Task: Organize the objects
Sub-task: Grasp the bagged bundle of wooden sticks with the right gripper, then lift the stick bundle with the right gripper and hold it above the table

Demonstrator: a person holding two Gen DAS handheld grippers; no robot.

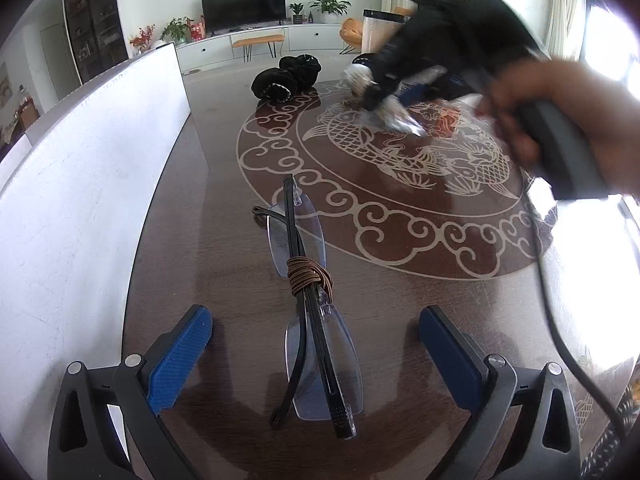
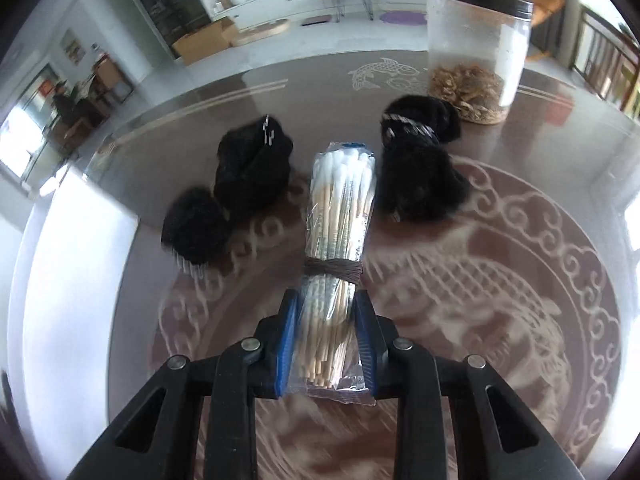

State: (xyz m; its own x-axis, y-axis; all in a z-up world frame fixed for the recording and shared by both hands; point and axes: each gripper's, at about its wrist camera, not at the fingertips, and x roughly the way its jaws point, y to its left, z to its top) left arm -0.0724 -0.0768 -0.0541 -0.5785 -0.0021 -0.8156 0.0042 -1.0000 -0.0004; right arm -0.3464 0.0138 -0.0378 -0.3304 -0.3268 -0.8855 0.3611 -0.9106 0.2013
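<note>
A: What does the right gripper (image 2: 326,336) have?

B: It is clenched on a clear plastic packet of cotton swabs (image 2: 340,256). The blue pads (image 2: 289,344) press on both sides of the packet's lower part, just below a brown cord (image 2: 333,270) wound around it. The white swab tips point away from the camera, toward the far side of the table (image 2: 520,320).

A: And what lies around that packet?

B: Taking the packet as the landmark: one black fuzzy bundle (image 2: 416,168) sits just to its right, and another black fuzzy bundle (image 2: 232,196) just to its left. Whether either touches it I cannot tell. Beyond the packet to the right stands a clear jar (image 2: 476,48) with a dark lid and dry brownish matter at the bottom. Below the packet the table shows a carp and cloud pattern.

A: The left gripper (image 1: 316,344)?

B: Released, its jaws stand wide apart, and a folded pair of glasses (image 1: 312,312) lies on the table between them, touching neither pad. A brown cord is wound around the folded temples at the middle.

A: Is the right side seen from there?

B: Yes, blurred, well beyond the glasses to the right: a hand (image 1: 560,120) gripping the dark handle. A white board (image 1: 80,208) stands well left of the packet.
</note>
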